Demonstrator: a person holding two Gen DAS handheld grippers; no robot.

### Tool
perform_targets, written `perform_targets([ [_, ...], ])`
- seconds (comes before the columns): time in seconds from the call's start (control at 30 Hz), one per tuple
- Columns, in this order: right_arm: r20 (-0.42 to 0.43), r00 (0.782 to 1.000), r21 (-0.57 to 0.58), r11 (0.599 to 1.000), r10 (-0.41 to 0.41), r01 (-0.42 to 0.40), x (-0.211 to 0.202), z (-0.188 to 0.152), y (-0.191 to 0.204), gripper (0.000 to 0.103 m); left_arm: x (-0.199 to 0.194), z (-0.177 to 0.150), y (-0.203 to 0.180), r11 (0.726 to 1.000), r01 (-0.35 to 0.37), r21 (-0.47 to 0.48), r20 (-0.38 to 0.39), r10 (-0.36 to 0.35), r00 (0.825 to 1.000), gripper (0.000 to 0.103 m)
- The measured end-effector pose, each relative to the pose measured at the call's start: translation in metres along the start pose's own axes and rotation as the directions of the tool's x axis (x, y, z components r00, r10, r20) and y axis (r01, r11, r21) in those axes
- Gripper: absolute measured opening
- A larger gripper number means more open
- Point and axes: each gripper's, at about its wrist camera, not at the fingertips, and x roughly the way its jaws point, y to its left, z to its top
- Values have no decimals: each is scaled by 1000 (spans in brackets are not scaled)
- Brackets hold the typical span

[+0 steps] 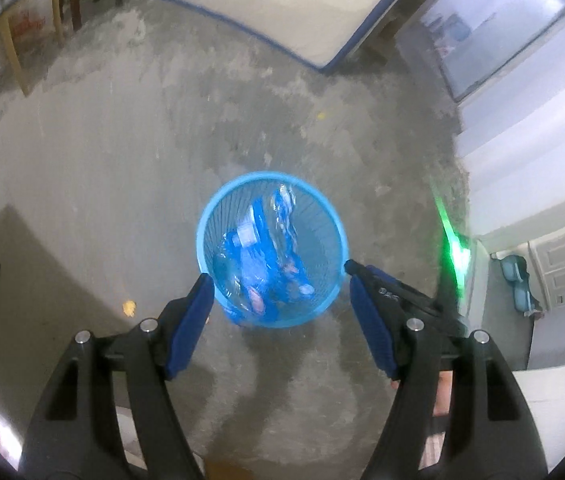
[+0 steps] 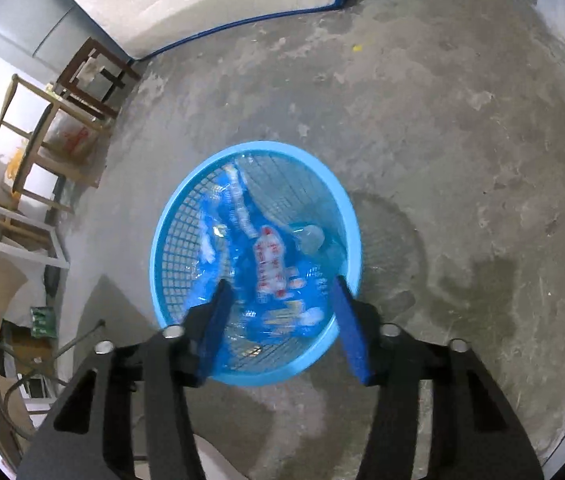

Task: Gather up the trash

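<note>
Left wrist view is showing us the right gripper point(image 1: 352, 276) beside our spread left gripper point(image 1: 280, 292); right wrist view is showing only its own empty, parted jaws over the blue basket point(image 2: 170, 248).

Mottled grey concrete floor point(image 2: 442, 128), white wall with blue base stripe point(image 2: 242, 22) behind it, light wooden chairs point(image 2: 38, 136) along its left edge

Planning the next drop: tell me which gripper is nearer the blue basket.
Right. The right gripper hangs just over the blue basket, which fills more of its view. The left gripper hovers higher above it.
</note>
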Motion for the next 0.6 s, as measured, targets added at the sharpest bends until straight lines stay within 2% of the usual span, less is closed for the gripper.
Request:
perform_targets([
  [0.17, -2, 1000, -27, 999, 26, -26, -5, -8, 7, 26, -72, -18, 10, 1000, -3, 27, 77, 1, 997, 66],
  [0.27, -20, 999, -51, 998, 39, -40, -3, -11, 18, 23, -117, -41, 21, 999, -22, 44, 111, 17, 994, 70],
  [0.43, -87, 993, -116, 990, 75, -85, 13, -9, 45, 23, -189, -106, 64, 1000, -2, -26, 165, 6, 986, 73],
  [0.5, -139, 986, -120, 987, 94, -111, 34, -3, 57, 21, -211, -137, 86, 997, 20, -74, 196, -5, 981, 73],
  [0.6, -164, 986, -133, 990, 22, -44, 71, 8, 69, 17, -240, -179, 114, 988, 50, -145, 261, -11, 965, 73],
])
